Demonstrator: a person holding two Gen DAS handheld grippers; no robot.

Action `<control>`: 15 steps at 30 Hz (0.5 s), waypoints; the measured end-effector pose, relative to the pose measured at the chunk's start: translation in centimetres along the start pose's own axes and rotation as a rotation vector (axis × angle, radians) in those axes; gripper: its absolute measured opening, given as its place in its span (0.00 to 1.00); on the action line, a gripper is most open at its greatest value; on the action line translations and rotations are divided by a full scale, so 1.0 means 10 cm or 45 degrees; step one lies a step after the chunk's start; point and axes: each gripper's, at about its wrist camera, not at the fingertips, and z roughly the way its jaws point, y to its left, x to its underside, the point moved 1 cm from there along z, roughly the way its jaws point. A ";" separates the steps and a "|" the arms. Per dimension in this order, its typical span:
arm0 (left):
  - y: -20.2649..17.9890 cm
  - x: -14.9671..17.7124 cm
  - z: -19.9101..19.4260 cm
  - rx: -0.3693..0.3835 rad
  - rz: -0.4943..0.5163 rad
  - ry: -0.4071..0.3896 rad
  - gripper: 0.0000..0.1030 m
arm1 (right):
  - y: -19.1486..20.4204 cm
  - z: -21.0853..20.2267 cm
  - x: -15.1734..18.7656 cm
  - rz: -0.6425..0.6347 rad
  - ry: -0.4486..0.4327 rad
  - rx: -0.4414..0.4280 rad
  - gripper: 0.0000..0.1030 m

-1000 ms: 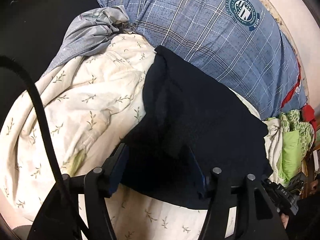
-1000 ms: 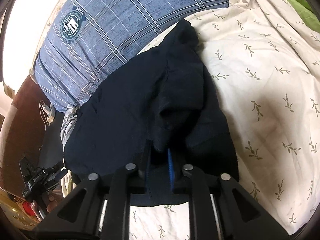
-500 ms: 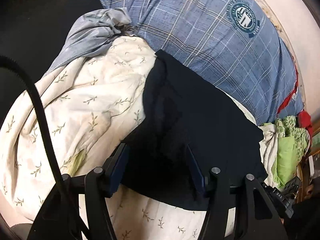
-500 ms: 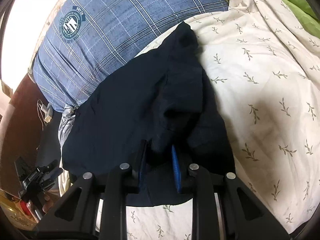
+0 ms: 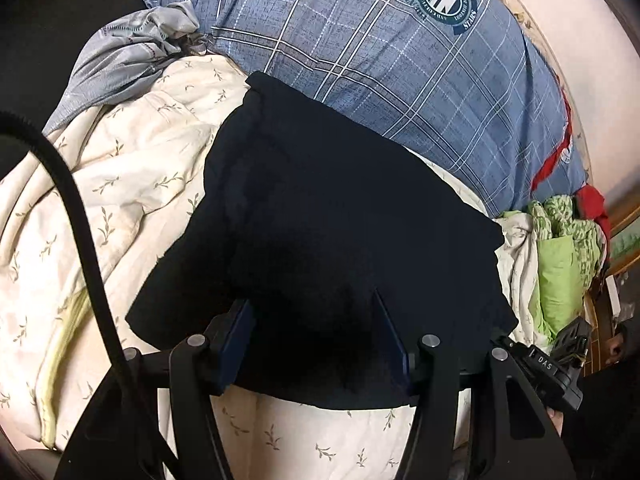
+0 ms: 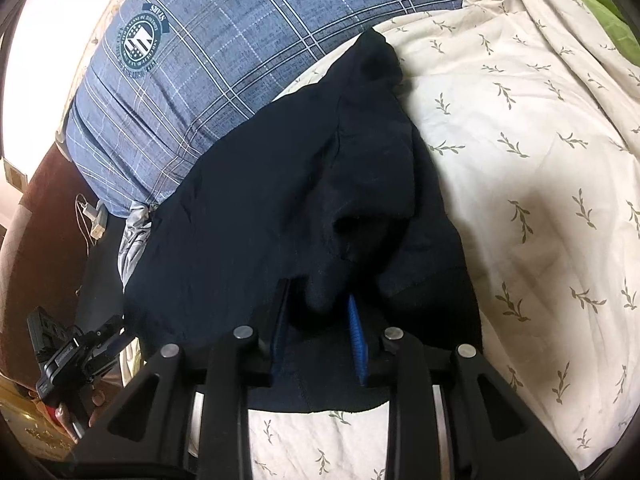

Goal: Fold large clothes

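Note:
A dark navy garment (image 5: 340,216) lies folded on a cream leaf-print duvet (image 5: 132,168). It also shows in the right wrist view (image 6: 256,208), with a loose bunched fold near its right side. My left gripper (image 5: 312,336) is open, its fingers spread over the garment's near edge, holding nothing. My right gripper (image 6: 318,316) is partly open; a hanging fold of the navy garment sits loosely between its fingers, and a gap shows beside the blue pad (image 6: 356,332).
A blue plaid pillow (image 5: 400,60) lies behind the garment, also in the right wrist view (image 6: 224,52). A grey cloth (image 5: 120,52) lies at the far left. Green and red clothes (image 5: 560,248) are piled at the right. A black cable (image 5: 76,216) crosses the left.
My right gripper has opened wider around the navy fold it was pinching. The left gripper has stayed open and shifted slightly over the garment's near edge.

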 end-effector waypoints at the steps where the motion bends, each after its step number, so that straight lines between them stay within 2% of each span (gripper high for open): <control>1: 0.00 0.00 0.01 0.013 -0.007 0.007 0.56 | 0.00 0.01 0.00 0.003 0.006 0.000 0.28; 3: -0.01 -0.02 0.08 0.000 -0.014 0.026 0.58 | 0.00 -0.01 0.01 -0.004 0.006 0.000 0.28; 6: 0.06 -0.07 0.31 -0.103 -0.046 0.093 0.55 | -0.01 0.01 0.00 0.004 0.011 -0.009 0.30; 7: 0.10 -0.10 0.37 -0.095 -0.085 0.101 0.47 | -0.02 0.02 0.01 0.012 0.013 -0.012 0.31; 8: 0.11 -0.14 0.42 -0.083 -0.108 0.106 0.36 | -0.02 0.03 0.00 0.020 0.013 -0.012 0.31; 9: 0.12 -0.16 0.45 -0.082 -0.114 0.107 0.31 | -0.02 0.03 0.00 0.022 0.006 -0.010 0.31; 11: 0.12 -0.18 0.45 -0.092 -0.114 0.084 0.09 | 0.00 0.02 -0.01 0.009 -0.009 0.004 0.31; 12: 0.10 -0.18 0.40 -0.098 -0.090 0.066 0.05 | 0.01 0.01 -0.01 0.001 -0.021 0.017 0.29; 13: 0.09 -0.18 0.34 -0.104 -0.072 0.043 0.02 | 0.02 0.00 0.00 -0.011 -0.030 0.025 0.17; 14: 0.07 -0.19 0.28 -0.094 -0.062 0.020 0.00 | 0.04 -0.03 0.00 -0.029 -0.038 0.022 0.10; 15: 0.06 -0.20 0.21 -0.078 -0.050 0.001 0.00 | 0.03 -0.06 0.00 -0.031 -0.051 0.022 0.10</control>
